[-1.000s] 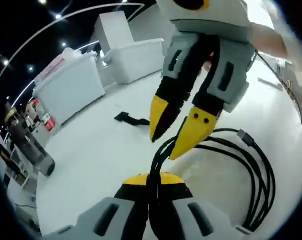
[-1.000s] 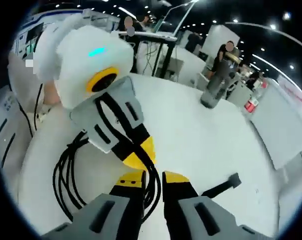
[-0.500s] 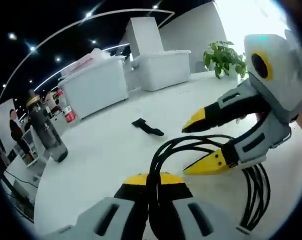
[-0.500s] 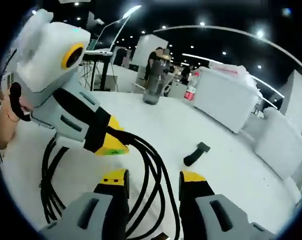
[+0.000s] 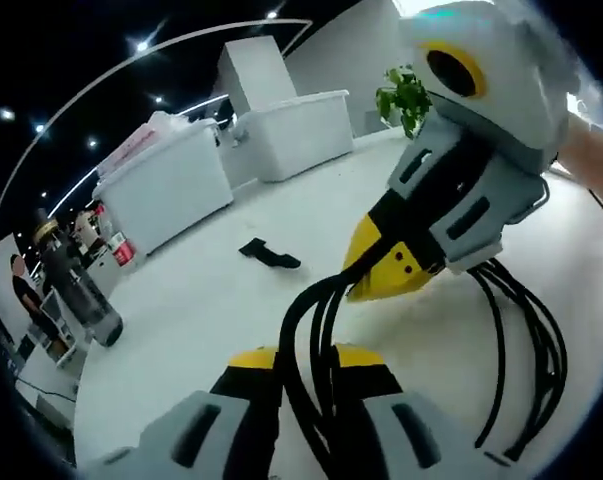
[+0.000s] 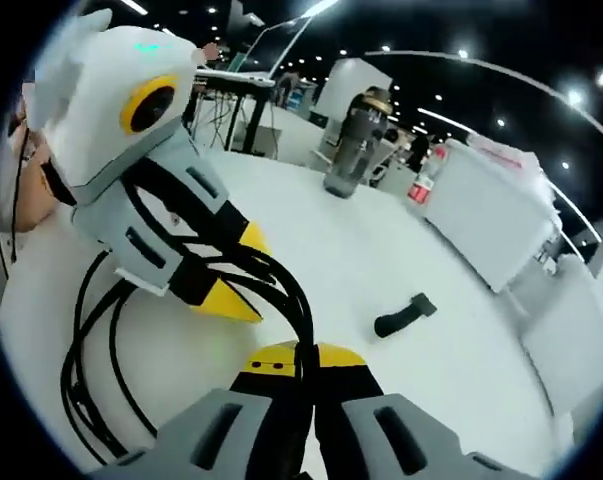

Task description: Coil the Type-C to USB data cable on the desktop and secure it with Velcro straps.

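Half a second before, the right gripper point(image 6: 299, 358) had stood with its yellow tips spread on either side of the bundled strands; at this moment it was pressed together on the black data cable point(image 5: 316, 330), the strands running up between its tips in the right gripper view. The left gripper point(image 5: 306, 362) had kept its pinch on the same bundle throughout, and in the left gripper view the cable rose from between its tips toward the right gripper, whose yellow tips sat just beyond. So both grippers now held the gathered cable close together, one beside the other, while the rest of the coil point(image 6: 86, 375) hung in several loops down to the white worktop point(image 6: 341, 260). The likely meaning was that the coil had been gathered and was being held from both ends of a short stretch, which would let one gripper let go without the loops springing apart. The black Velcro strap point(image 5: 269, 254) lay flat on the worktop, well apart from the cable and untouched, so the securing step had not begun. A dark water bottle point(image 6: 353, 142) and white storage bins point(image 5: 166, 180) stood farther back, clear of the work.
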